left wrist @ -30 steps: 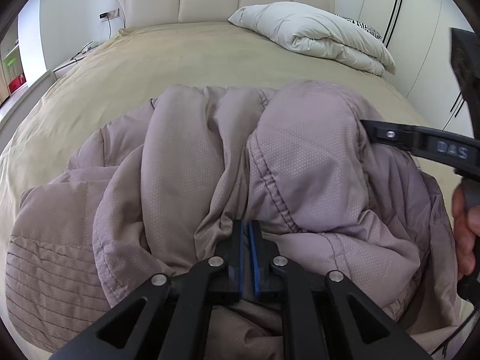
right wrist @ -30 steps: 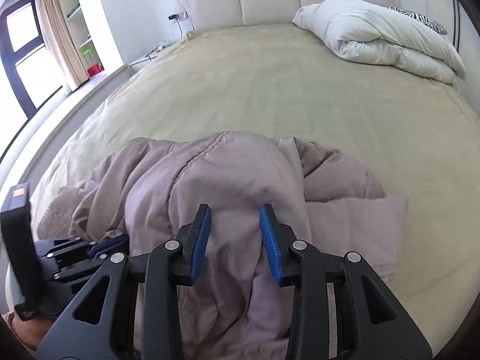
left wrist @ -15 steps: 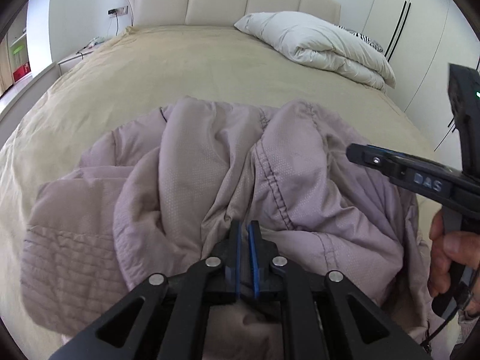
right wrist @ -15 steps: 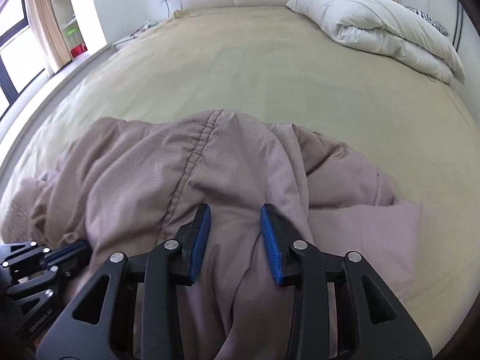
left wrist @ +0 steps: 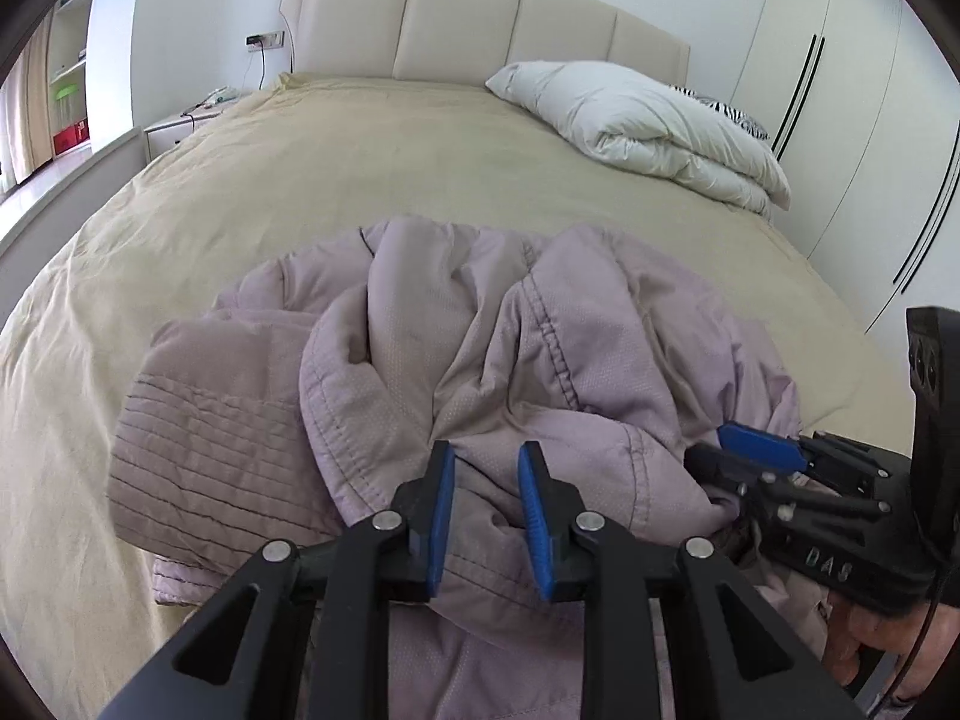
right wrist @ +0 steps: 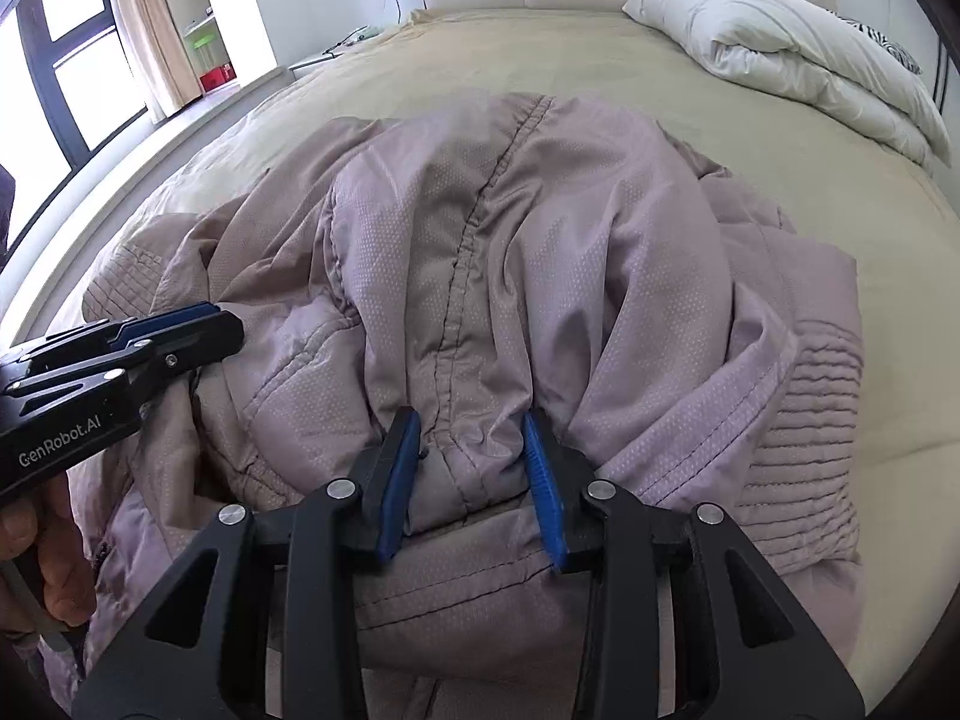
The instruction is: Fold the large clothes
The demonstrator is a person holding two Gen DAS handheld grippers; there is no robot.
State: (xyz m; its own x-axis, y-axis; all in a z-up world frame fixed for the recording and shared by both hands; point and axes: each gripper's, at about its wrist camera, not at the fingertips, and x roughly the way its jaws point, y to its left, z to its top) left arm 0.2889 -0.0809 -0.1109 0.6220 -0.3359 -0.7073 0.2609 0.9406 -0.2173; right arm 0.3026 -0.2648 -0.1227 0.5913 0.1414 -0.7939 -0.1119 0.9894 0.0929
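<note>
Left wrist view
- Jacket: a mauve padded garment, crumpled in a heap on the near part of the bed, its ribbed hem spread flat at the left.
- Left tool: its jaws are opening; the blue pads stand apart over a fold of the jacket, and no cloth is pinched between them.
- Right tool: at the right edge, lying low against the jacket's right side; a hand holds its handle.
- Background: a folded white duvet at the far right of the bed, before the padded headboard.

Right wrist view
- Right tool: blue pads press on either side of a bunched, seamed ridge of the jacket, gripping it.
- Left tool: at the left edge, its tips just over the jacket's left side.
- Jacket: heaped across the middle of the bed, ribbed hem at the right.
</note>
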